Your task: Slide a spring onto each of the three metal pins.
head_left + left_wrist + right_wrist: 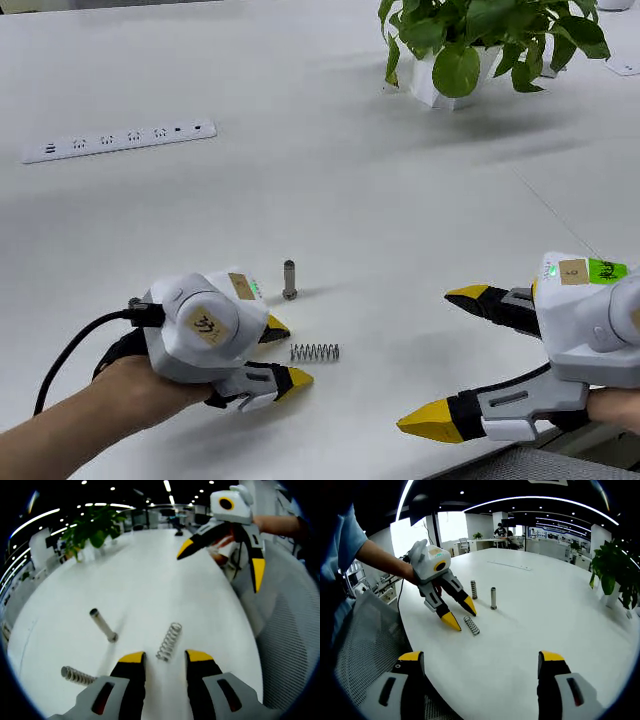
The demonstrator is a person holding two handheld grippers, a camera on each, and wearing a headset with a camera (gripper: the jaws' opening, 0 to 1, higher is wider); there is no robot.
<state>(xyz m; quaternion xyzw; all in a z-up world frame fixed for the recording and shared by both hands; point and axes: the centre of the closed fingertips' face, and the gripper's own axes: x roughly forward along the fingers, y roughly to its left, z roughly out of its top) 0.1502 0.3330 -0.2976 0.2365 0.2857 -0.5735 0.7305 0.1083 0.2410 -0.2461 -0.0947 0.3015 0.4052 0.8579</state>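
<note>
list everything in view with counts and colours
table: one, white, under everything
power strip: one, white, far left
plant: one, green in a white pot, far right
bare pin: one, grey metal, upright near the middle
sprung pin: one, grey, spring already on it, beside the bare pin
loose spring: one, grey, lying flat near the bare pin
cable: one, black, running from the left gripper
left gripper: one, white with yellow tips, open, tips at the loose spring
right gripper: one, same colours, wide open, empty

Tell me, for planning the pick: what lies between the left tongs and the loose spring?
Bare table, in the left gripper view; the spring nearly reaches the open left tongs.
</note>
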